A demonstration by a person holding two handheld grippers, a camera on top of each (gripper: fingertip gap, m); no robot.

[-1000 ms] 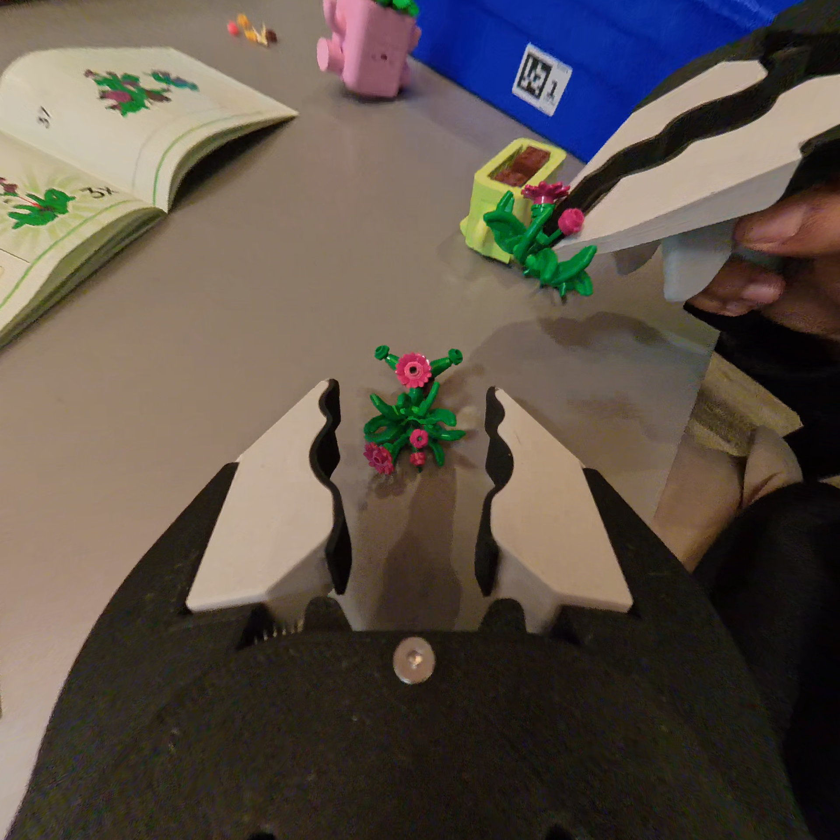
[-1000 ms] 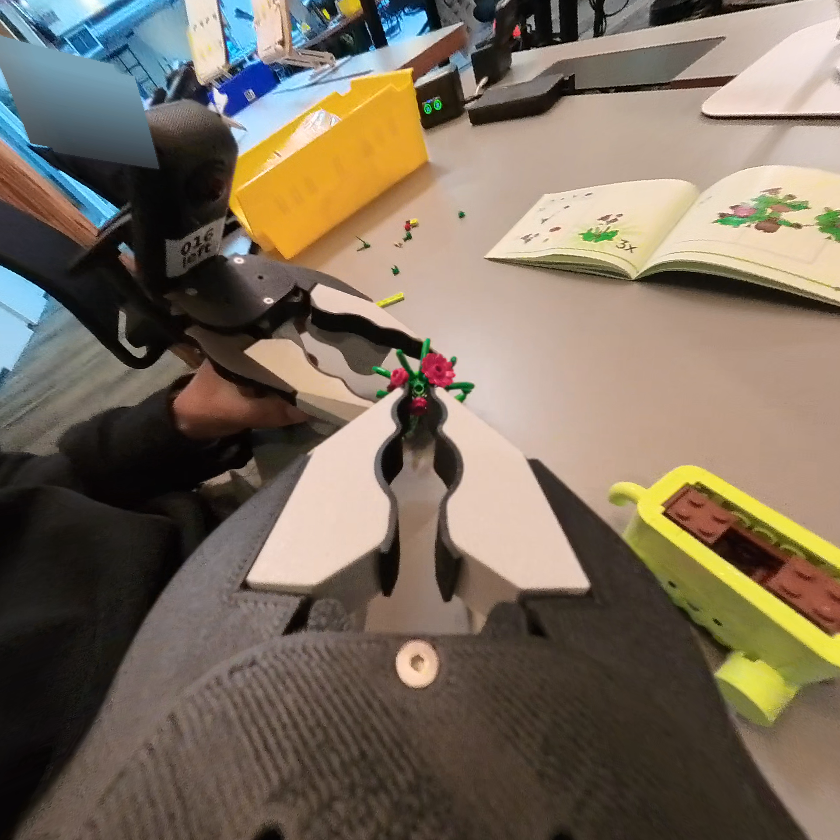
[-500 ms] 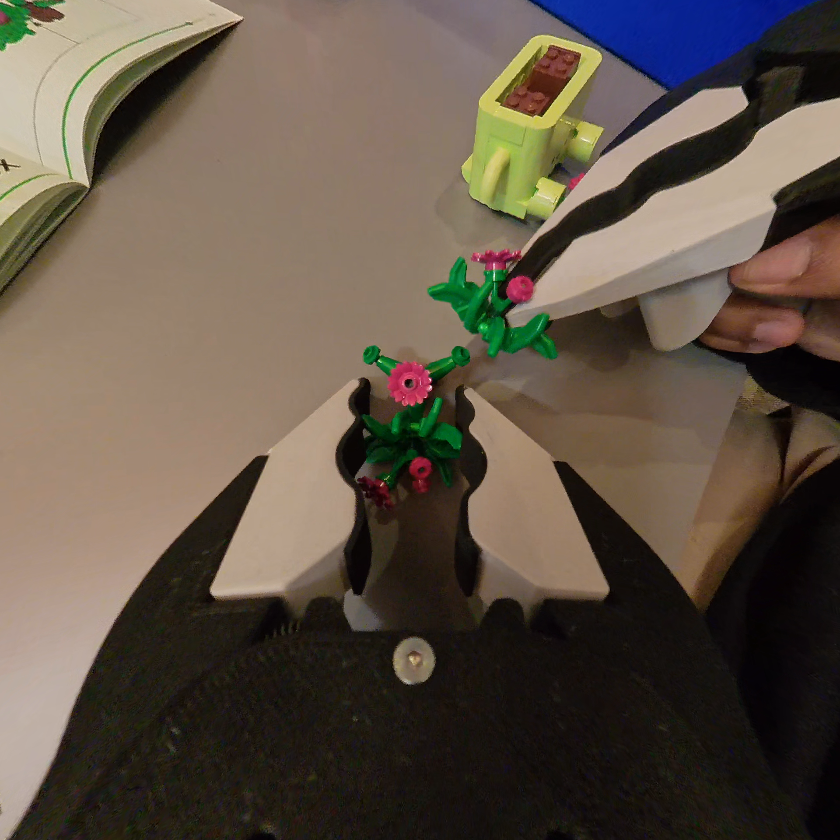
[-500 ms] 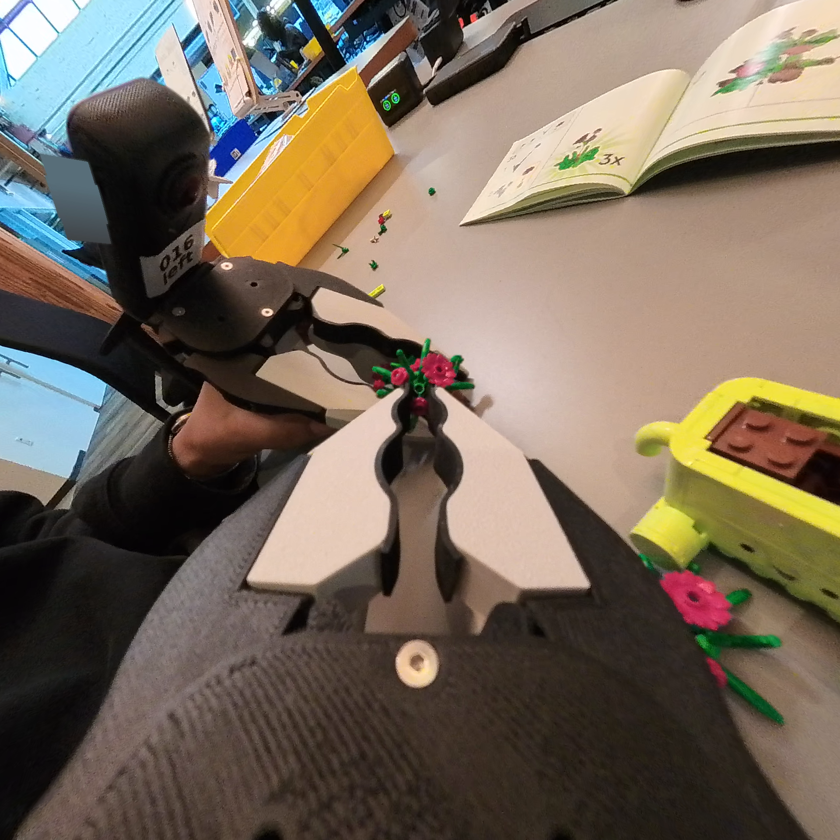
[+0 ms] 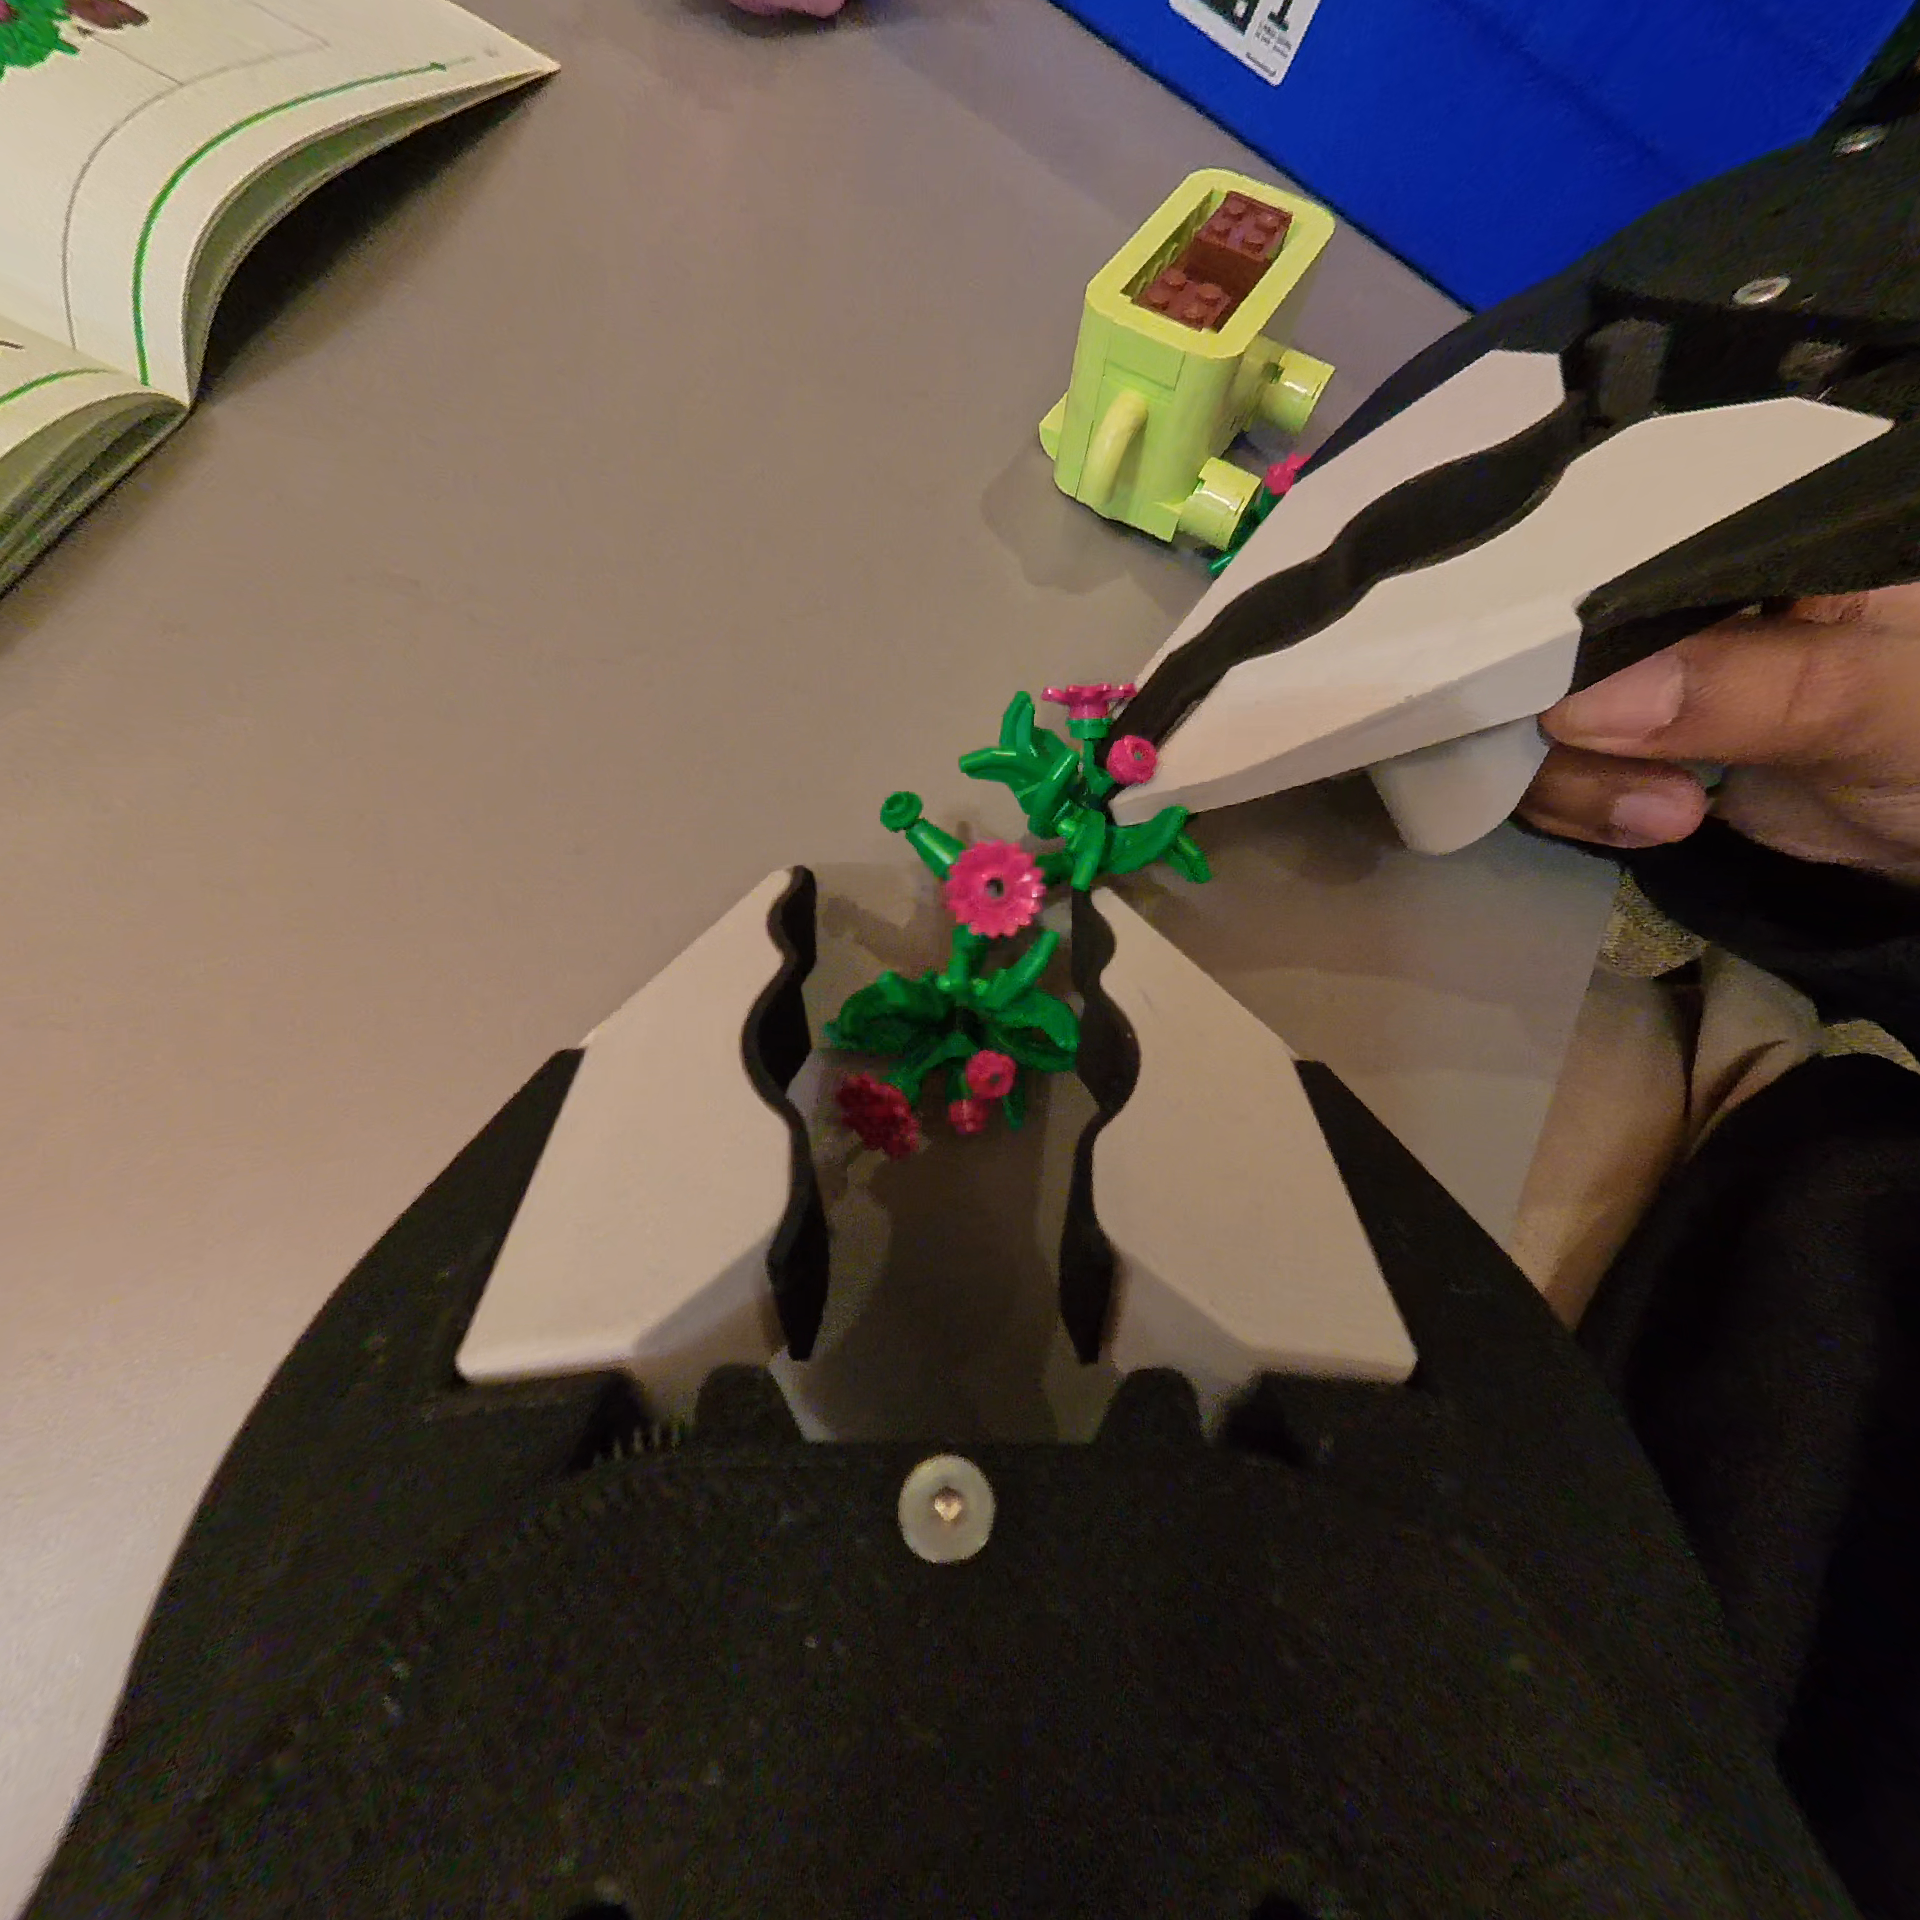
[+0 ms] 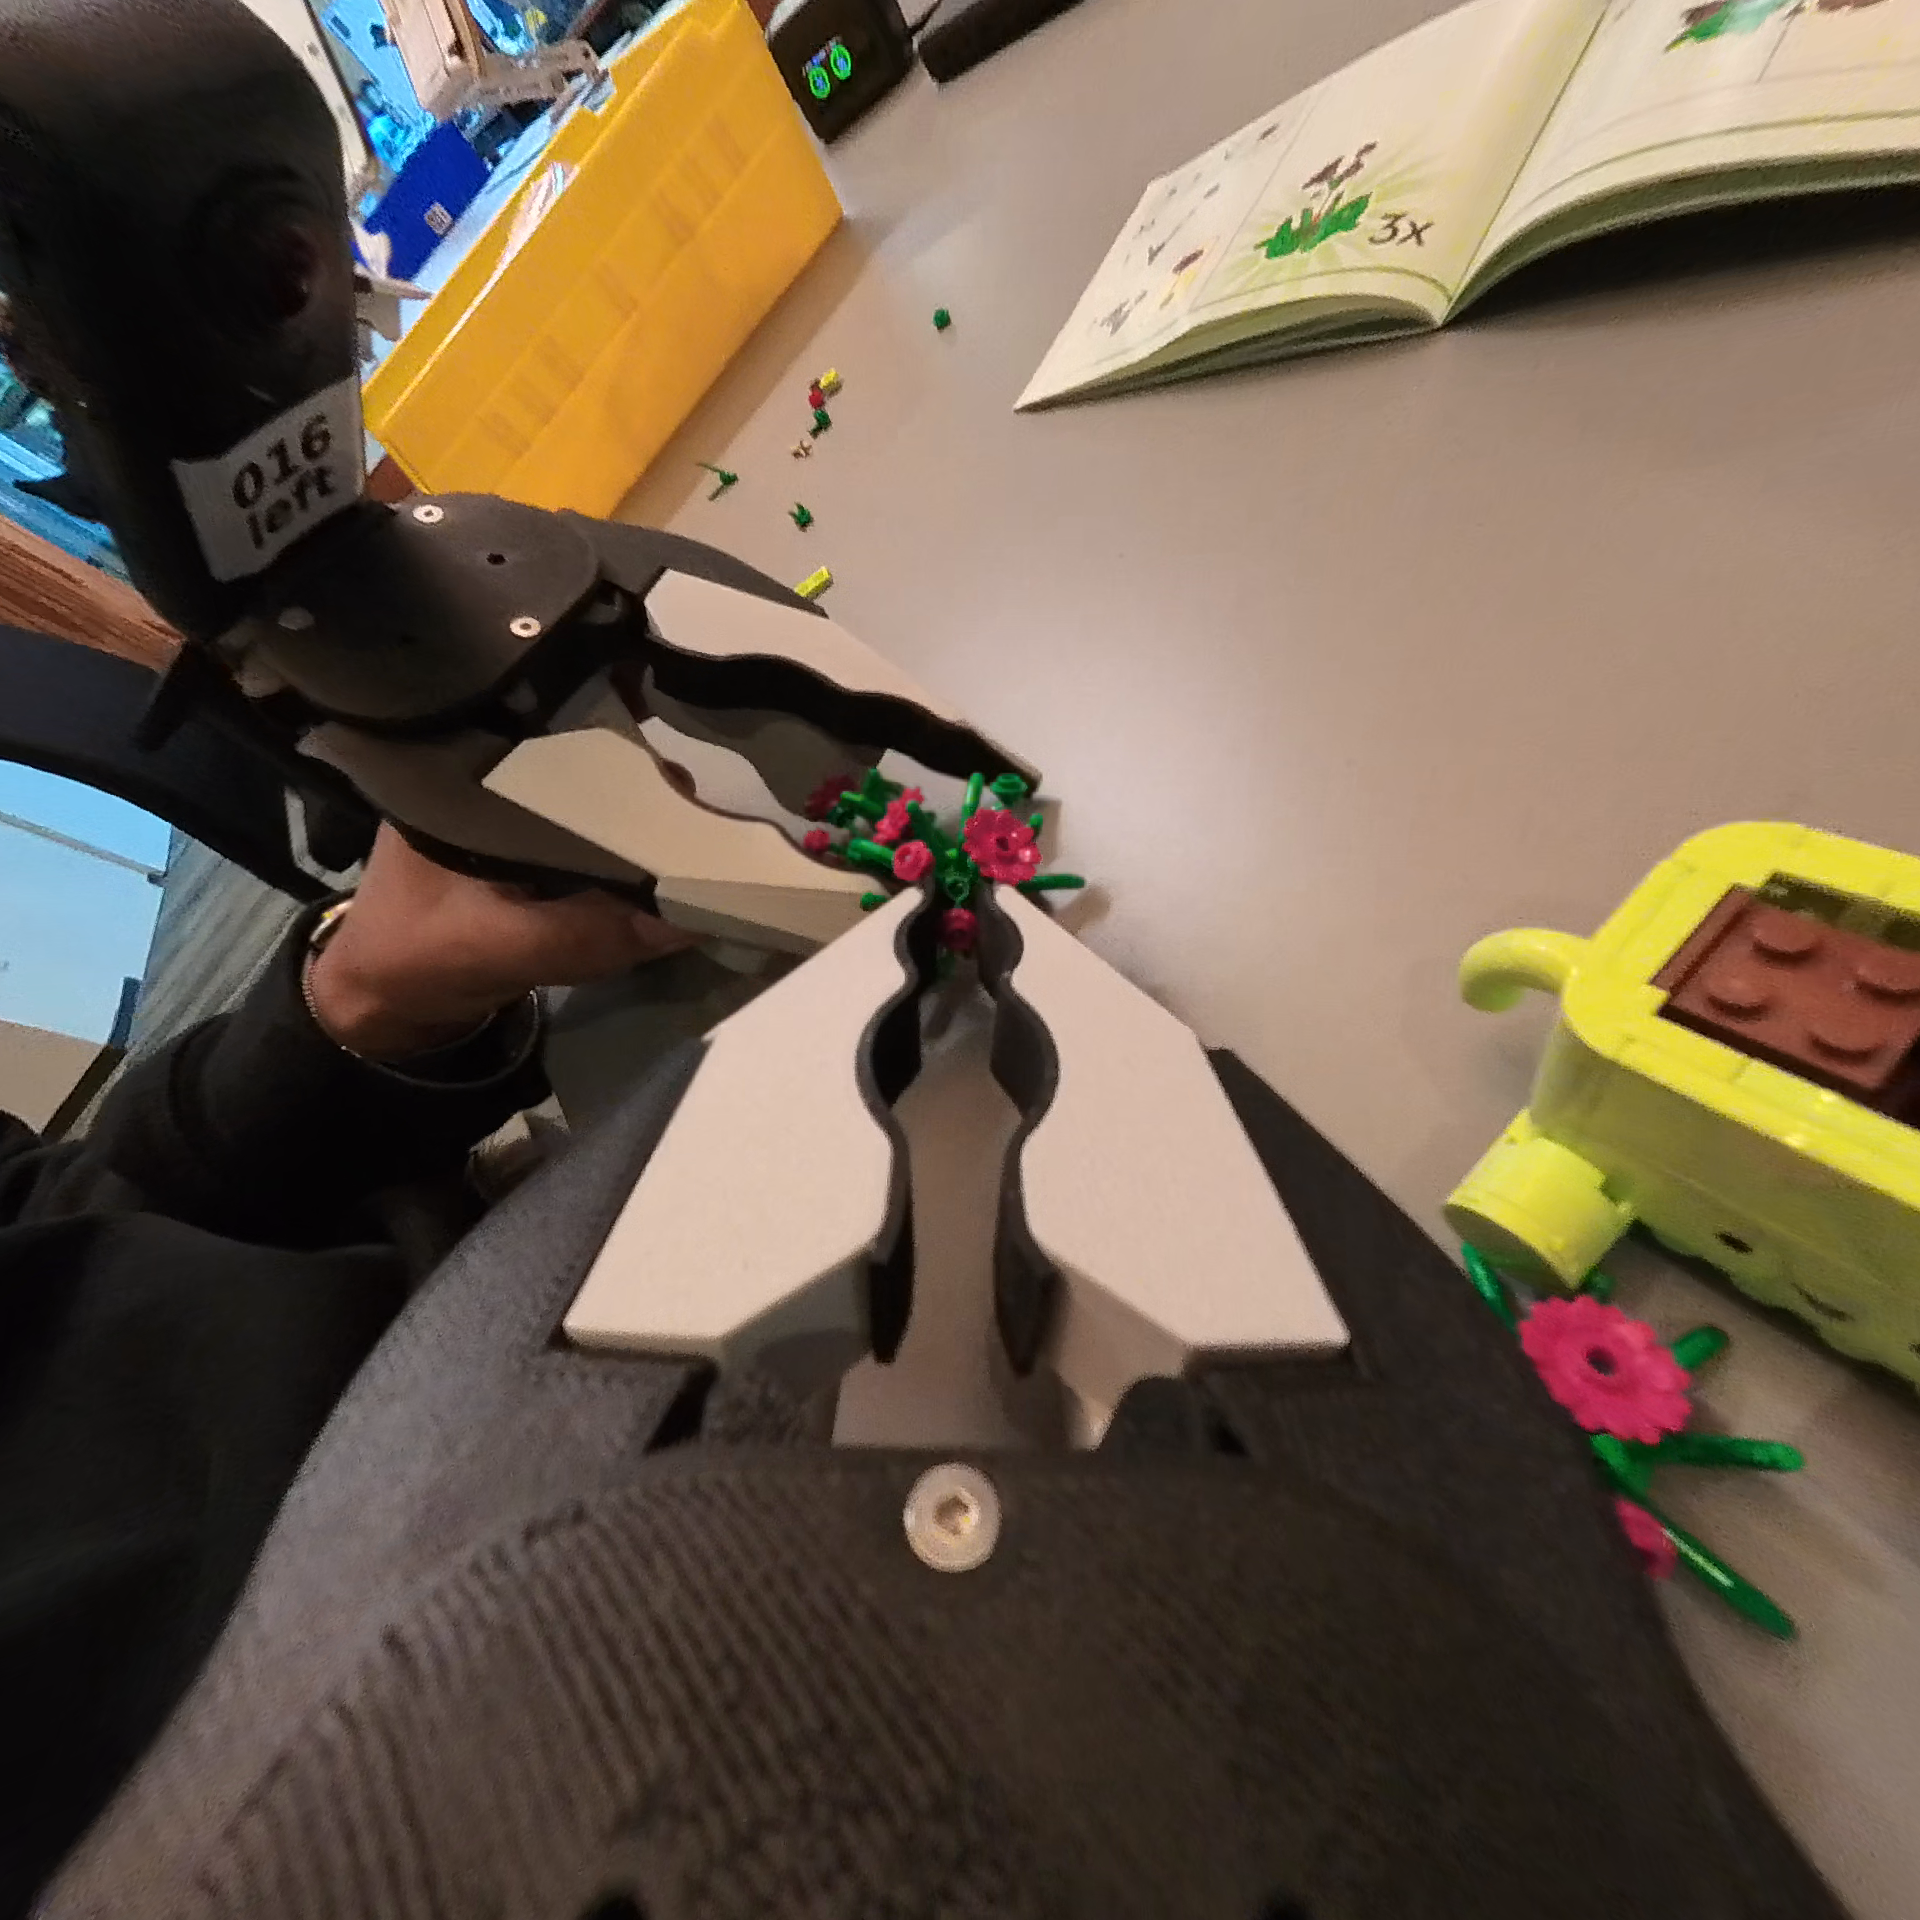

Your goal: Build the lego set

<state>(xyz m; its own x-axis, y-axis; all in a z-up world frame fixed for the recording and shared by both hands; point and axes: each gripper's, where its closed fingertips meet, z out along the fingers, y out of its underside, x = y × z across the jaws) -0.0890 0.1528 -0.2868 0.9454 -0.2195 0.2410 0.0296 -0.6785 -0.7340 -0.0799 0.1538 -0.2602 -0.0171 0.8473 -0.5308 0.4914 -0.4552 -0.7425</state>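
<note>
A green sprig with pink flowers (image 5: pixel 961 1023) lies between the fingers of my left gripper (image 5: pixel 945 894), whose jaws stand a little apart on either side of it. My right gripper (image 6: pixel 951 904) is shut on a second flower sprig (image 6: pixel 961 925) at its fingertips. In the left wrist view the right gripper (image 5: pixel 1127 753) holds that sprig (image 5: pixel 1070 795) right next to the first sprig's top flower. A lime-green planter with brown bricks inside (image 5: pixel 1184 353) stands farther back on the table and also shows in the right wrist view (image 6: pixel 1766 1091). A third sprig (image 6: pixel 1605 1371) lies beside it.
An open instruction booklet (image 5: pixel 156 208) lies at the far left and also shows in the right wrist view (image 6: pixel 1455 187). A yellow bin (image 6: pixel 603 281) and small loose pieces (image 6: pixel 821 416) sit beyond the left gripper. A blue bin (image 5: pixel 1558 135) stands behind the planter. The table edge and the person's lap are close on the right. The grippers are tip to tip, or close to it.
My left jaws have narrowed around the sprig lying between them. My right gripper has carried its sprig away from the planter and down to the left gripper's tips.
</note>
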